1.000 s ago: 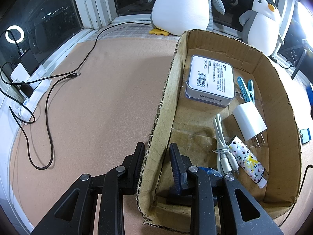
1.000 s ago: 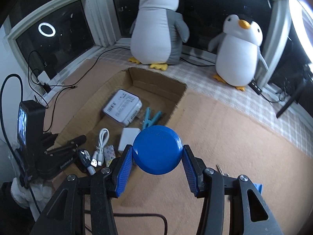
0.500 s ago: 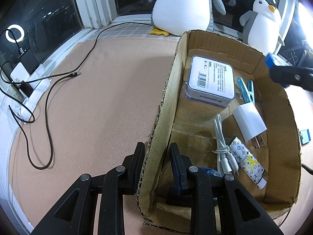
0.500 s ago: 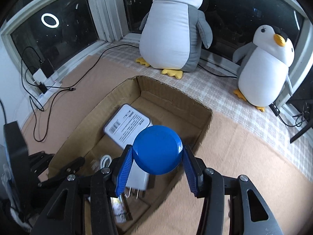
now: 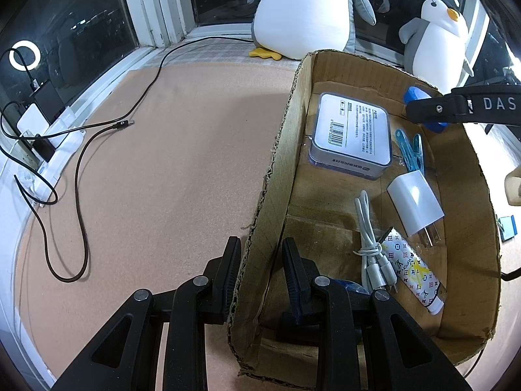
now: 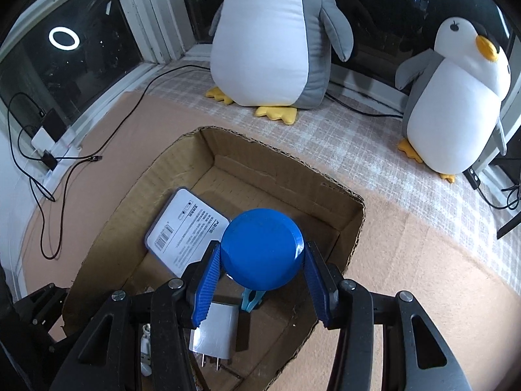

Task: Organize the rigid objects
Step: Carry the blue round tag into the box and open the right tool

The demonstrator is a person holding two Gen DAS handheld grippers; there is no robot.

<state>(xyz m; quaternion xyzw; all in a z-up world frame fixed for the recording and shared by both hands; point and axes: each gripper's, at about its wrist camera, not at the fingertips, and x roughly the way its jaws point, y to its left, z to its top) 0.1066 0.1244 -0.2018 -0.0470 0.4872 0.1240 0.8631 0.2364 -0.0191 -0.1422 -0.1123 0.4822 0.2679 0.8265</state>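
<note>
Below, clothespin (image 6: 252, 299), charger (image 6: 215, 335), boxed case (image 6: 185, 231).

A pinkish-brown cork-like tabletop (image 5: 162, 163) fills the lower half of both views. At its far edge, toward twelve o'clock, lies a pale checked cloth strip (image 6: 374, 150) along the sill. Behind it stand dark night-time window panes (image 6: 81, 49) in white painted frames (image 6: 156, 22); a bright ring-light reflection (image 6: 64, 38) glows in the pane at ten o'clock. Two white-and-grey plush penguins sit on the cloth: a large one (image 6: 273, 42) at twelve o'clock, a smaller one with an orange beak (image 6: 456, 97) at two o'clock. At nine o'clock a white power strip (image 5: 49, 163) lies on the ledge, and thin black cables (image 5: 81, 169) trail from it across the tabletop.
</note>
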